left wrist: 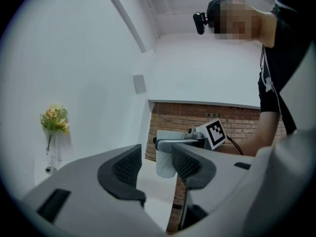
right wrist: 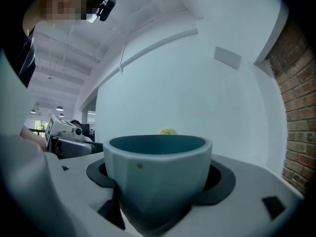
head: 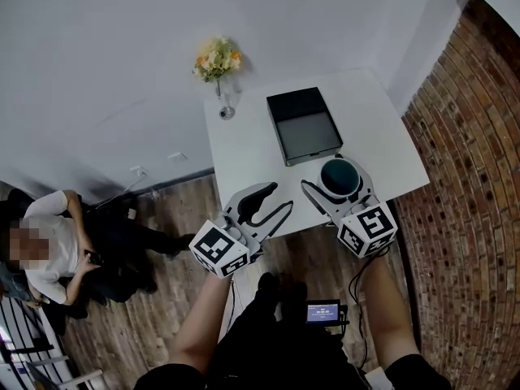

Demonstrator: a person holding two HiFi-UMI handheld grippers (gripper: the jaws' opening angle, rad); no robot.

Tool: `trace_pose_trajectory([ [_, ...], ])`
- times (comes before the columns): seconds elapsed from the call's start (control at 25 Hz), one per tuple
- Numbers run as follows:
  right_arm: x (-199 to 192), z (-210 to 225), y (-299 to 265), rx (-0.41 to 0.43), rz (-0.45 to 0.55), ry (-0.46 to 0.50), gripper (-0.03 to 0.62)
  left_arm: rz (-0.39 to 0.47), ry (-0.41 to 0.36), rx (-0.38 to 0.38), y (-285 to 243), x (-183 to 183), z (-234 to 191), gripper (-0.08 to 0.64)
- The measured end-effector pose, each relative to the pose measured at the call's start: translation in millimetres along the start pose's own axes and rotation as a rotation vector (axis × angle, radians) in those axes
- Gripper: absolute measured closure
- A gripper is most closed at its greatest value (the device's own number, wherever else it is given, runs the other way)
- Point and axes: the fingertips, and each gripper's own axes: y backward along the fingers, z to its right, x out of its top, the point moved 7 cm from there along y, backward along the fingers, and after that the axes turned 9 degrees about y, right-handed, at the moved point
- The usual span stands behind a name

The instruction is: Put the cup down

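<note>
The cup (head: pixel 340 175) is pale blue-grey outside and dark teal inside. My right gripper (head: pixel 338 182) is shut on it, one jaw pressing on each side, over the front right part of the white table (head: pixel 244 149). In the right gripper view the cup (right wrist: pixel 157 177) fills the space between the pads, upright. Whether its base touches the table cannot be told. My left gripper (head: pixel 277 199) is open and empty at the table's front edge. From the left gripper view, the cup (left wrist: pixel 165 166) shows beyond the open left gripper (left wrist: pixel 157 168).
A black square tray (head: pixel 304 124) lies on the table just behind the cup. A glass vase with flowers (head: pixel 218 63) stands at the table's back left corner. A brick wall (head: pixel 471 177) runs along the right. A person (head: pixel 49 242) sits on the floor at left.
</note>
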Motion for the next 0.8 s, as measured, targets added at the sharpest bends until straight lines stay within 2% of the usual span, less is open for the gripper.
trace_pose_trajectory([
  [0.28, -18, 28, -54, -0.019, 0.025, 0.004, 0.173, 0.004, -0.002, 0.024, 2, -3, -19, 0.376],
  [0.8, -66, 76, -163, -0.068, 0.007, -0.007, 0.173, 0.012, -0.003, 0.119, 5, -14, -91, 0.376],
])
